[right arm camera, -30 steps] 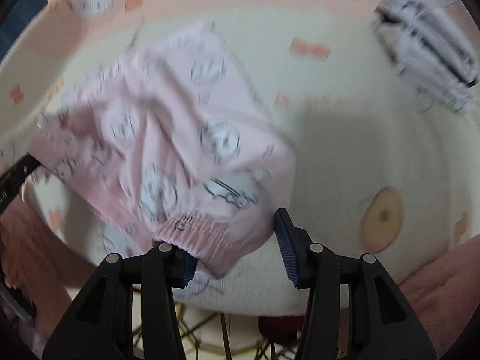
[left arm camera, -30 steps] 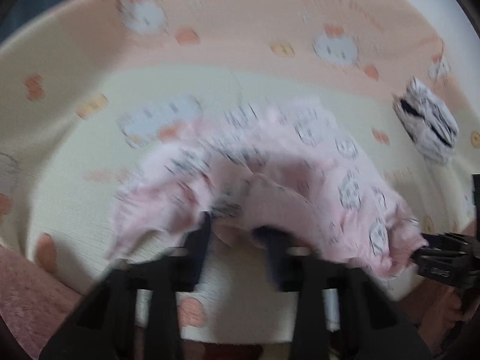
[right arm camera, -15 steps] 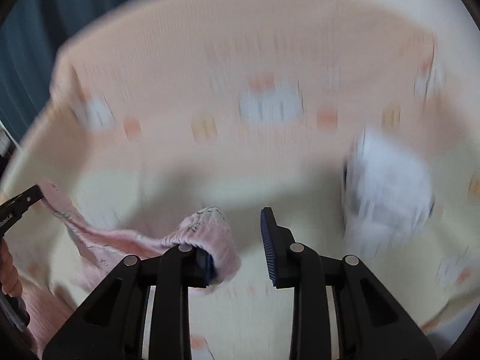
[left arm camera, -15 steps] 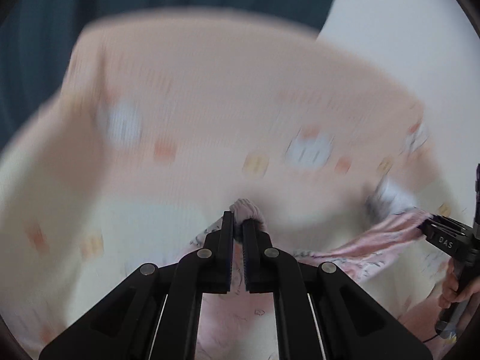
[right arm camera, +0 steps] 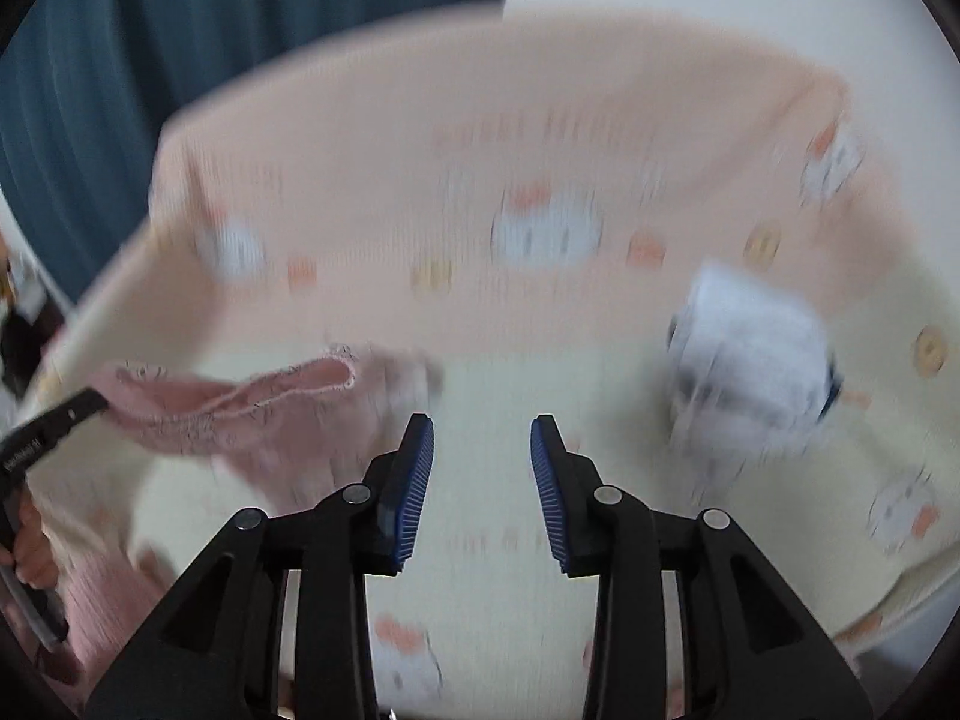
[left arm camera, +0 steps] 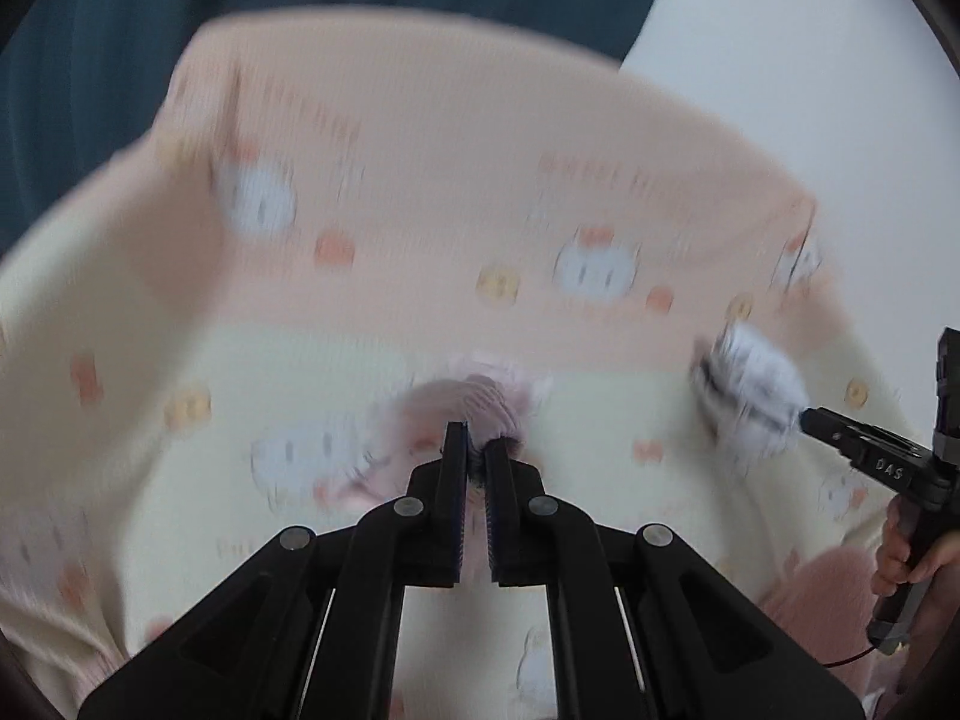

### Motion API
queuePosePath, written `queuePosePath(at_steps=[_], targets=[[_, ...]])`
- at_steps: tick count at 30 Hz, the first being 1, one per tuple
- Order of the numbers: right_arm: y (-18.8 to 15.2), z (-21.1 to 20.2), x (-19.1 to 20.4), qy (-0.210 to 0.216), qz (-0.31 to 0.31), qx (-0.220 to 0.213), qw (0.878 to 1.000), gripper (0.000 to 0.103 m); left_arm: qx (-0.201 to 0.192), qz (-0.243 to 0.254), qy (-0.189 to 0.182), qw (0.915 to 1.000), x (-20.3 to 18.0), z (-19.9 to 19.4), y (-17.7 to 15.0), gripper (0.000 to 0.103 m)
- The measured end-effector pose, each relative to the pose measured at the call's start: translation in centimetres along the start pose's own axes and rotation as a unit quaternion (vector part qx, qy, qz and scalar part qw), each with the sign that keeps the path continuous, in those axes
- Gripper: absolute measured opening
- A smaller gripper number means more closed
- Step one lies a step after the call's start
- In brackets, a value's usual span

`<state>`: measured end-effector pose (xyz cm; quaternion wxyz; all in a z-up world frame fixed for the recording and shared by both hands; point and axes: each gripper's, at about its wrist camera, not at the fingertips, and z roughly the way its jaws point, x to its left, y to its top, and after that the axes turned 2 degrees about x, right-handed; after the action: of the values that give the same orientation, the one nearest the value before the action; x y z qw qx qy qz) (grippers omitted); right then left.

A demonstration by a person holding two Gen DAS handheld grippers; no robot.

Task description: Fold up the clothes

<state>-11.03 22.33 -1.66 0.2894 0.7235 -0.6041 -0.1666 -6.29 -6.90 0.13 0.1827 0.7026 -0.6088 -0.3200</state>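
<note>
A gathered edge of the pink garment (left arm camera: 480,405) is pinched in the left tool (left arm camera: 475,462), lifted above the patterned bedspread (left arm camera: 420,180). Nothing is held between the pads of the right tool (right arm camera: 482,438), whose jaws are opening. A folded white garment (right arm camera: 750,348) is seen lying on the bedspread nearby.

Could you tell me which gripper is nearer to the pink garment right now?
Left. The left gripper is shut on the pink garment; the right gripper, jaws opening, has nothing between them and stands beside it.
</note>
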Motion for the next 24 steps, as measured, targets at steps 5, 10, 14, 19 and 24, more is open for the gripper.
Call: queuePosePath(at_steps=[5,10,14,19,24], targets=[[-2.9,4.2,4.9,0.051,-0.047,0.063,0.996,0.049,0.021,-0.022,0.005,0.9995,1.1,1.5,-4.6,0.006],[-5.6,9.6,9.8,0.070,-0.096,0.119,0.986,0.052,0.014,-0.060,0.003,0.9981,3.0,0.7,-6.2,0.006],[-7.1,13.2,10.7,0.062,-0.071,0.152,0.984,0.052,-0.004,-0.096,0.009,0.9953,5.1,-0.9,-7.2,0.006],[-6.4,15.9,11.6,0.042,-0.071,0.145,0.986,0.059,0.010,-0.117,0.022,0.9929,9.0,-0.8,-7.8,0.006],[-4.9,19.3,11.0,0.063,-0.030,0.165,0.984,0.059,0.016,-0.141,0.022,0.9897,11.8,1.3,-8.1,0.006]])
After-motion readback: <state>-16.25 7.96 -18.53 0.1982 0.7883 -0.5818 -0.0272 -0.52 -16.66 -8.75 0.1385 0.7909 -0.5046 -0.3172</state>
